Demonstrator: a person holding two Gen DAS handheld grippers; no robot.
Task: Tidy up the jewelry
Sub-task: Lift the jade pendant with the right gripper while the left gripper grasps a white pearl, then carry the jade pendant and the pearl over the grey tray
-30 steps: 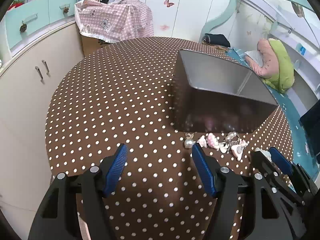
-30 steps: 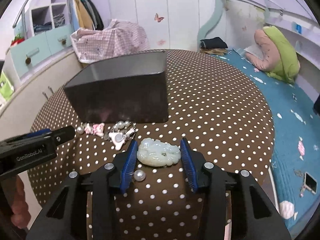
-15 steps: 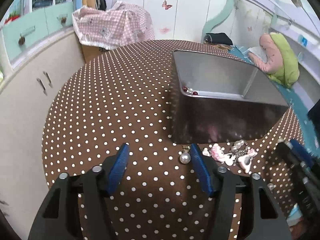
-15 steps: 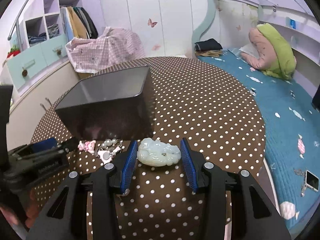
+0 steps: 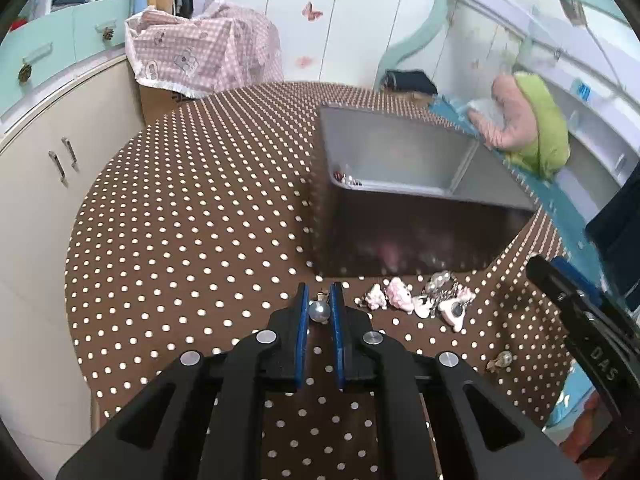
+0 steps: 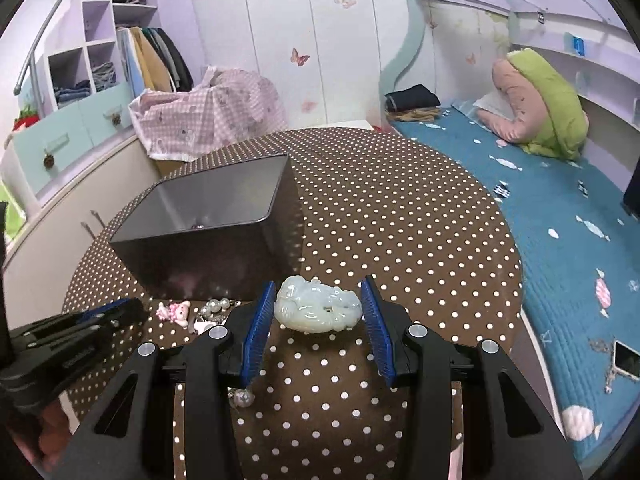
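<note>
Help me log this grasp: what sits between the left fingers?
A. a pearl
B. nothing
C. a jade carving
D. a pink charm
A: the pearl sits between the closing left gripper's blue fingers; the carving is in the right gripper.

Left wrist view: taken from just behind the left gripper (image 5: 320, 308), looking forward and steeply down along its fingers, close above the dotted table (image 5: 180, 240). Right wrist view: taken likewise from behind the right gripper (image 6: 318, 312), tilted less steeply, so that more of the room is seen. The dark box (image 5: 408, 232) (image 6: 208, 256), the small charms (image 5: 416, 302) (image 6: 176, 312) before it and the opposite gripper are shared by both views.
</note>
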